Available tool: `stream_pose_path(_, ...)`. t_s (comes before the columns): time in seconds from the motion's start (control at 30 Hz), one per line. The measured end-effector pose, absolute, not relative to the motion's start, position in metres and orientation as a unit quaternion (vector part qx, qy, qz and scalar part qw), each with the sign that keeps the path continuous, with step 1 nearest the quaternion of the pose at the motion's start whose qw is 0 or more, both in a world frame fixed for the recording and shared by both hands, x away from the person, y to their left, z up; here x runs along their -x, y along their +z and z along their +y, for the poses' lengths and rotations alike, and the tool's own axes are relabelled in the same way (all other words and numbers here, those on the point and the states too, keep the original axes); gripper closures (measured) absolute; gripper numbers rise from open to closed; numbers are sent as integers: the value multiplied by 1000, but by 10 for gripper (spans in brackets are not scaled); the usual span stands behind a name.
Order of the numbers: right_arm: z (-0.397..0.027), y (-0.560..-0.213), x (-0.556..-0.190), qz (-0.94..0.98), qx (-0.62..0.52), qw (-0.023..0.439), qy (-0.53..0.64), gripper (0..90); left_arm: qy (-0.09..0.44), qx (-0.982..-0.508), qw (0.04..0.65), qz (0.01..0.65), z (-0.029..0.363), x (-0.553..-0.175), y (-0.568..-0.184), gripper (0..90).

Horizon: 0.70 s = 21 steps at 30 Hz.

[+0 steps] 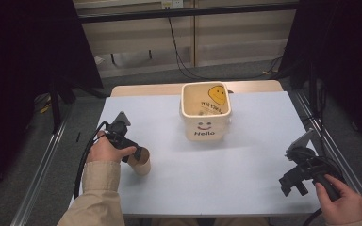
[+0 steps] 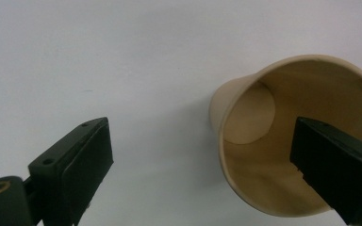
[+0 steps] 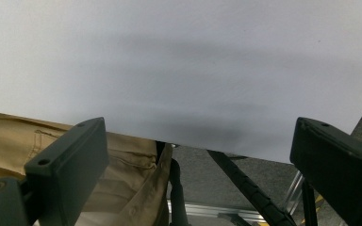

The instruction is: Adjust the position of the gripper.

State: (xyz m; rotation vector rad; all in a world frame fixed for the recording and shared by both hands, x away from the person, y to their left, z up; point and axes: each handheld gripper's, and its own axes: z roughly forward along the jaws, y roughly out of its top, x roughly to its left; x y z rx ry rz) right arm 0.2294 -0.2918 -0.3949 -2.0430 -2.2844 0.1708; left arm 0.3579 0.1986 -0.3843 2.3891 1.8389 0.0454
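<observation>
The paper cup (image 2: 283, 141) stands on the tabletop (image 1: 245, 169) near its left front; it looks light and easily crushed, so pinch gently across the rim wall. The left tool (image 2: 202, 169) is apart, one jaw over the cup's mouth. The right tool (image 3: 198, 174), also apart and empty, hangs at the right front edge, well away from the smiley bucket (image 1: 205, 123).

Soft overhead light is falling evenly on the pale table (image 1: 245, 155), while the room's sides are sinking into near-black. A faint shadow is pooling beside the cream bucket (image 1: 205, 113). In the left gripper view, the paper cup (image 2: 292, 141) is glowing warm and slightly soft-focused. In the right gripper view, a broad grey shadow is spreading across the tabletop, and the near jaws are blurring slightly.
</observation>
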Motion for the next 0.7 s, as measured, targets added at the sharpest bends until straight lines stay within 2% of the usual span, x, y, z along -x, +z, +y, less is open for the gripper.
stream_pose_path(0.33,-290,-395,-230,-745,664,35,57,52,10,-787,64,614,199,-358,-388,62)
stream_pose_path(0.7,-289,-395,-232,-747,661,34,56,51,14,-786,76,613,202,-358,-359,57)
